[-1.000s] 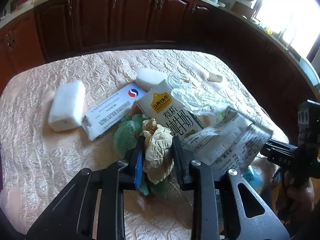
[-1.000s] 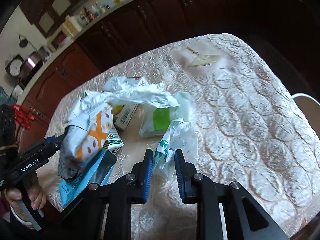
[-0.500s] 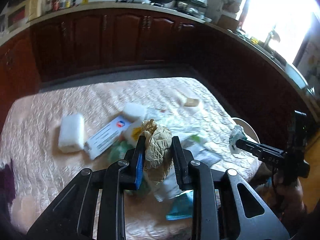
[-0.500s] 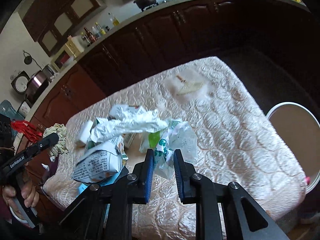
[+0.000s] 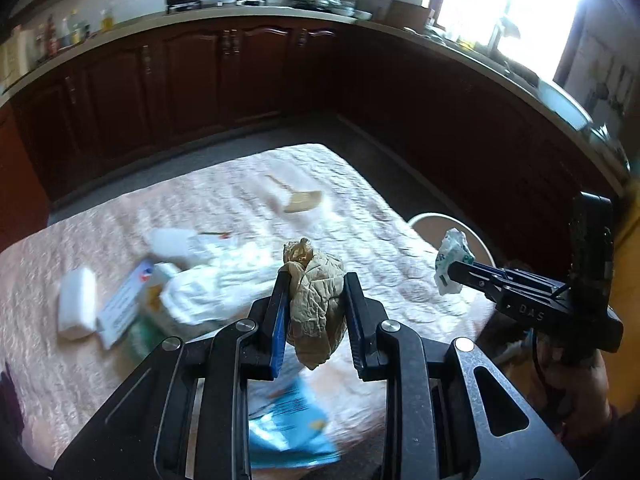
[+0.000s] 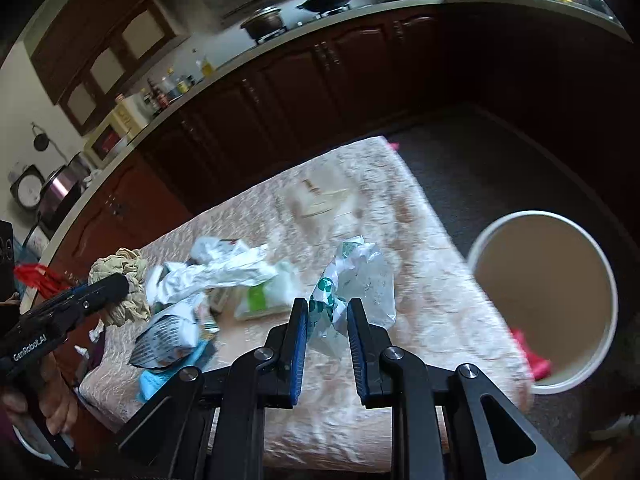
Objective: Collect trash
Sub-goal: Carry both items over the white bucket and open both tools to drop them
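The left gripper [image 5: 314,300] is clamped on a crumpled brown paper wad [image 5: 316,308], held above the table [image 5: 372,216]. The right gripper [image 6: 327,316] pinches a clear green-printed wrapper [image 6: 356,280]. Only the right view shows the whole white bin [image 6: 600,280] beside the table, with 1 red scrap [image 6: 536,356] inside; the left view shows just its rim.

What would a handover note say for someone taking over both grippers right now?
Left gripper: shut on crumpled brown paper, lifted above the table.
Right gripper: shut on clear plastic wrapper, also lifted.
White bucket stands on the floor beside the table; something red already lies inside.
Left to do: drop both pieces in, then clear the pile of cartons and wrappers remaining on the table.
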The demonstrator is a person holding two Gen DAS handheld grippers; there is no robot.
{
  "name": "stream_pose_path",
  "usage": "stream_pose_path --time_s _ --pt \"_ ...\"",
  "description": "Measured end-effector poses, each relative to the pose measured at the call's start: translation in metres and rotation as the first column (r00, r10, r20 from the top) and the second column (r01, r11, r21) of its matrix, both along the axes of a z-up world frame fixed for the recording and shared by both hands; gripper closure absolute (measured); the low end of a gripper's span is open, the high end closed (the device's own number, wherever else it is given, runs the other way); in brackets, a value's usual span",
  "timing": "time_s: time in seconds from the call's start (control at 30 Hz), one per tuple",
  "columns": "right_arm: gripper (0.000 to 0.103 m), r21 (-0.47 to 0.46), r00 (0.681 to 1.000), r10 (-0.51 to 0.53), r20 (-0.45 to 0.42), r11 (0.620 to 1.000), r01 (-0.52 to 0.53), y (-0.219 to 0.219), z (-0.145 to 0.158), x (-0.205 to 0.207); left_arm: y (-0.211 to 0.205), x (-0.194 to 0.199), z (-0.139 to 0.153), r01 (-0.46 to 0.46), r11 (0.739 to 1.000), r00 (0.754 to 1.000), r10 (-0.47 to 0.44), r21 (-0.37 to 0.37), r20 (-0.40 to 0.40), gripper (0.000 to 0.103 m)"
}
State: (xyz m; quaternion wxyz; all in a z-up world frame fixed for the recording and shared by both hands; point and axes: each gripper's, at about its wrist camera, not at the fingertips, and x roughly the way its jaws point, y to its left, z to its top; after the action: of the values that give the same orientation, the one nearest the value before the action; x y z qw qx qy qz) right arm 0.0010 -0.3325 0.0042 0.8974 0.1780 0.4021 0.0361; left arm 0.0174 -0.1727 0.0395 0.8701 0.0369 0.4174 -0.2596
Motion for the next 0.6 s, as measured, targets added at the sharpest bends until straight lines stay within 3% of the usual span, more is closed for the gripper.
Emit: stream_pose_path --time_s 0.37,0.6 --pt "0.084 -0.011 0.987 -0.157 -0.019 0.988 0.157 -0.081 -0.005 -0.035 -0.095 -0.007 -0.004 0.141 0.99 0.989 -0.141 -0.003 -0.035 0.08" --pt "0.084 -0.01 0.968 -0.246 -0.056 0.969 0.246 -0.127 -0.018 -0.051 -0.153 -0.004 -0.02 0.21 0.977 0.971 -0.211 -0.026 -0.116 0.08"
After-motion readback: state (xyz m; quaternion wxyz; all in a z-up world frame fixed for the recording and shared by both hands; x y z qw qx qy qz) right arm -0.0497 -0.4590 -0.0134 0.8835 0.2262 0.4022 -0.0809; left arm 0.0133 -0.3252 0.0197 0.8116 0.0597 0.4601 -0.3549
